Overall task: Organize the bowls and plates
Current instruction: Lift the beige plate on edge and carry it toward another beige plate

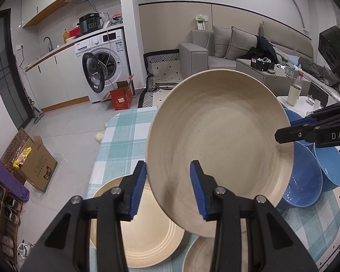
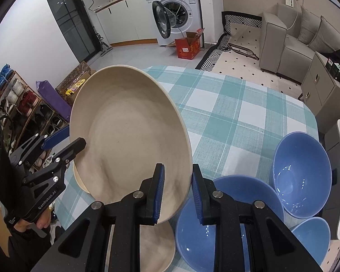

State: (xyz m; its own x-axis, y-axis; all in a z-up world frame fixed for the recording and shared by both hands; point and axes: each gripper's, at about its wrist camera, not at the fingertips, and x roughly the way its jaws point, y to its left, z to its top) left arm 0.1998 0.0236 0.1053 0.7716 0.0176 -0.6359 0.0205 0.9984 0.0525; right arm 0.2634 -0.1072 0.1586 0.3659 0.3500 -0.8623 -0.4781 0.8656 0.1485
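Note:
A beige plate [image 1: 219, 149] is held tilted up above the checked tablecloth [image 1: 124, 136]; it also shows in the right wrist view [image 2: 129, 136]. My left gripper [image 1: 167, 190] straddles its near rim, jaws wide apart. My right gripper [image 2: 178, 195] pinches the plate's right rim; it shows in the left wrist view [image 1: 283, 136] at the plate's far edge. Two more beige plates [image 1: 147, 233] [image 1: 199, 256] lie flat below. Three blue bowls [image 2: 302, 174] [image 2: 204, 231] [image 2: 312, 238] sit at the right.
The table's far half [image 2: 238, 104] shows only the teal checked cloth. Beyond it are a washing machine [image 1: 104, 61], a red box [image 1: 121, 96], a grey sofa [image 1: 226, 49] and a shoe rack [image 2: 13, 104]. A white side table with a cup [image 1: 293, 94] stands right.

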